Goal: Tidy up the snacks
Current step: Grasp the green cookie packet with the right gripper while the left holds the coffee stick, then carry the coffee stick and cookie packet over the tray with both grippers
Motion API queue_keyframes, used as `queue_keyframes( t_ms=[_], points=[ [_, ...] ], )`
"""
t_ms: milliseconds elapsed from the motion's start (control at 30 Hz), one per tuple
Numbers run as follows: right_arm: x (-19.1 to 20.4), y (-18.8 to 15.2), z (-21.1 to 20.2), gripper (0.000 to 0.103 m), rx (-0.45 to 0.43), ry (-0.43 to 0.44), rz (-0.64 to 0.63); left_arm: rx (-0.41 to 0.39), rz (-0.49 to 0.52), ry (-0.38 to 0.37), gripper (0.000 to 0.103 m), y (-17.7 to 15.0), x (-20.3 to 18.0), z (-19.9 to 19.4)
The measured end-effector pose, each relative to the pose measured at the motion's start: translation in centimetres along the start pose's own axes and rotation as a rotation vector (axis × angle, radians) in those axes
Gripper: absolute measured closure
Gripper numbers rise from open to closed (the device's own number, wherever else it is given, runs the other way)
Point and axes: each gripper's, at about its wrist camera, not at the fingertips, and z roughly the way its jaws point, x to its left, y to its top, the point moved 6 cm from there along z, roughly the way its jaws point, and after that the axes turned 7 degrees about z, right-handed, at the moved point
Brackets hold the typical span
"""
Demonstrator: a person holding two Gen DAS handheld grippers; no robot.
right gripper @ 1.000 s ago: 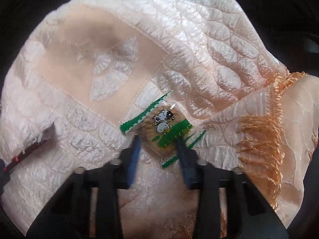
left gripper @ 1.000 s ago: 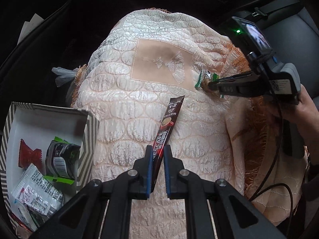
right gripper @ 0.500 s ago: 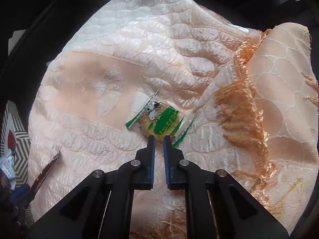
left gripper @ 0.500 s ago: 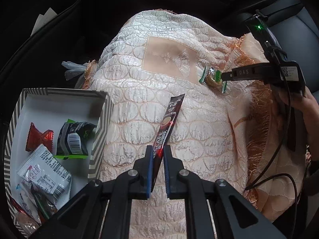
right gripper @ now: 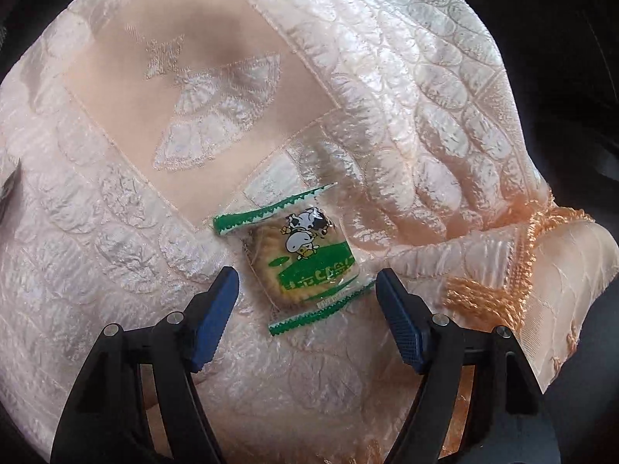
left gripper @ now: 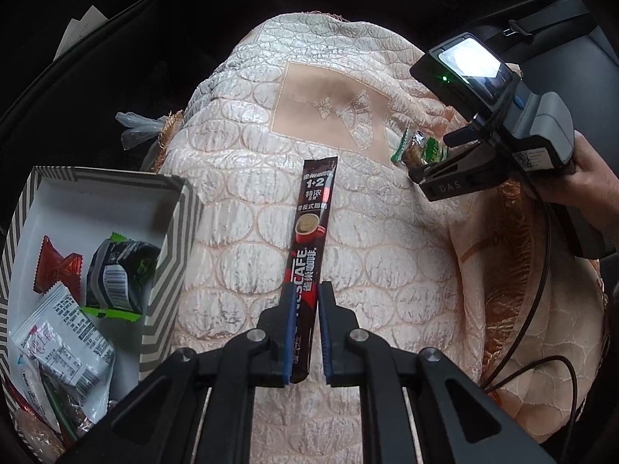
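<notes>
My left gripper [left gripper: 304, 311] is shut on the lower end of a dark red Nescafe coffee stick [left gripper: 310, 243], which points away over the peach quilted cloth [left gripper: 240, 239]. My right gripper [right gripper: 305, 301] is open, its blue pads [right gripper: 214, 315] on either side of a green-and-clear cow biscuit packet [right gripper: 301, 259] that lies on the cloth. The pads do not touch the packet. In the left wrist view the right gripper [left gripper: 437, 162] sits at the packet [left gripper: 419, 149] on the right.
A striped cardboard box [left gripper: 166, 255] stands at the left, holding a red candy [left gripper: 56, 266], a black-and-green packet [left gripper: 116, 274] and white packets [left gripper: 62, 344]. Orange fringe [right gripper: 503, 270] edges the cloth on the right. Dark car interior surrounds the cloth.
My right gripper was shut half a second ago and has opened wide and moved close around the biscuit packet. My left gripper still holds the coffee stick, little moved.
</notes>
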Motion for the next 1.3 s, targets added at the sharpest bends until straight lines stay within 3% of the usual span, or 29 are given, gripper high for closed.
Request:
queue_keyframes(
  t_ms=[67,133,200,267,367,500,533,567,600,800,1100,1300],
  points=[
    [0.7,0.2,0.3,0.05,-0.011,-0.012,-0.006,-0.002,-0.001,0.013,0.083,0.4,-0.1,0.4],
    [1.3,0.3,-0.1,0.056,-0.025,-0.01,0.002,0.01,0.001,0.033,0.071,0.6,-0.1,1.2],
    [3.1,0.1,-1.2,0.058,-0.028,-0.004,0.017,0.012,-0.014,0.018,0.063,0.8,-0.1,1.8],
    [2.9,-0.9,-2.5,0.058,-0.038,0.005,0.041,-0.002,-0.018,0.011,0.043,1.3,-0.3,1.7],
    [3.7,-1.8,-4.0,0.058,-0.04,0.039,0.088,-0.001,-0.026,-0.012,0.038,1.7,-0.7,1.7],
    [3.5,-2.2,-5.3,0.058,-0.053,0.064,0.14,0.001,-0.007,0.014,0.038,2.0,-0.5,2.2],
    [3.5,-2.2,-5.5,0.058,-0.059,0.071,0.159,0.004,0.003,0.032,0.048,2.1,-0.5,2.2],
    [3.5,-2.3,-5.8,0.058,-0.064,0.078,0.172,0.003,0.018,0.069,0.072,2.1,-0.4,2.2],
    [3.5,-2.4,-6.1,0.058,-0.071,0.087,0.186,0.001,0.03,0.08,0.082,2.1,-0.4,2.1],
    [2.9,-4.2,-9.8,0.059,-0.126,0.143,0.265,-0.002,0.015,0.047,0.083,1.0,0.4,1.0],
    [5.4,-9.6,-16.9,0.059,-0.214,0.208,0.351,-0.069,0.037,0.099,0.083,-1.9,0.7,-4.0],
    [7.5,-12.6,-18.3,0.059,-0.26,0.242,0.38,-0.112,0.029,0.121,0.083,-3.8,1.3,-7.1]
  ],
)
